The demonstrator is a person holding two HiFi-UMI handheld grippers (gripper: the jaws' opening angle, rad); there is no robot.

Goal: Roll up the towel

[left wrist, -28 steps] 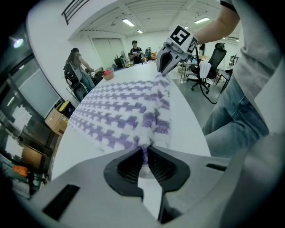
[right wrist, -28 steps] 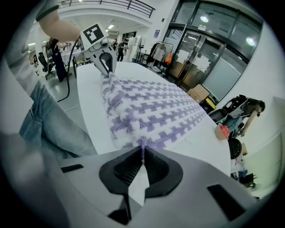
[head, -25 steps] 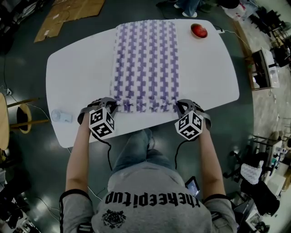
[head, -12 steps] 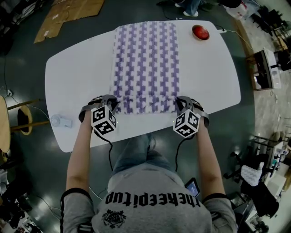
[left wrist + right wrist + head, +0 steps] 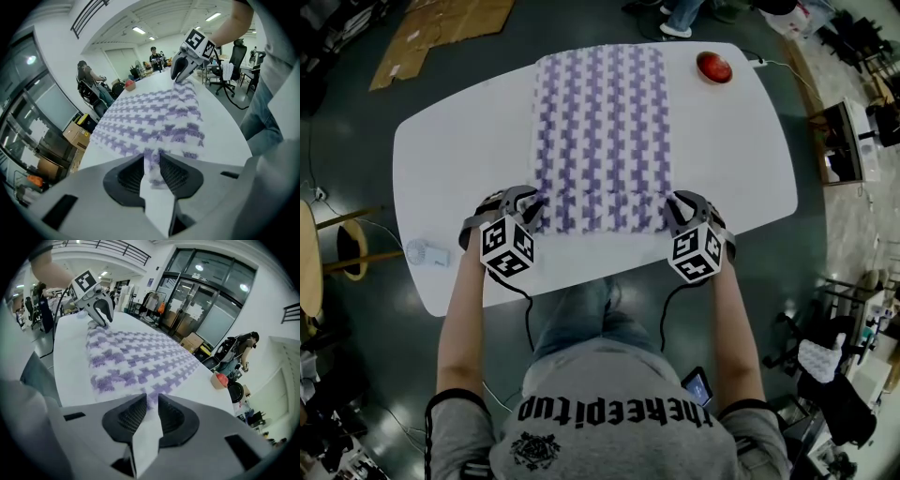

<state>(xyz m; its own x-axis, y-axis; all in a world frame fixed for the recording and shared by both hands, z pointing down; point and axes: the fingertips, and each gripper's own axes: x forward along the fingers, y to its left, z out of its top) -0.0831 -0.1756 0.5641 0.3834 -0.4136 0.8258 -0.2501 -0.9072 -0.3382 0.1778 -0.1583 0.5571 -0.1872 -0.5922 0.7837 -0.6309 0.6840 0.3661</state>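
Note:
A purple-and-white checked towel (image 5: 600, 122) lies lengthwise on the white table (image 5: 459, 141). Its near end is folded over into a low band. My left gripper (image 5: 532, 206) is at the band's left corner and my right gripper (image 5: 672, 206) at its right corner. In the left gripper view the towel (image 5: 154, 112) edge sits in the gap between the jaws, which have just been opening. In the right gripper view the towel (image 5: 140, 357) reaches the jaw tips, and those jaws have also just been opening. The pads do not press the cloth on either side.
A red round object (image 5: 711, 66) sits at the far right of the table beside the towel. A small white device (image 5: 427, 253) lies at the table's left edge. Chairs, boxes and people stand around the room beyond the table.
Both grippers have moved away from the person along the table, carrying the towel's near edge over itself. The folded band now lies farther up the towel, and the jaws stand wider.

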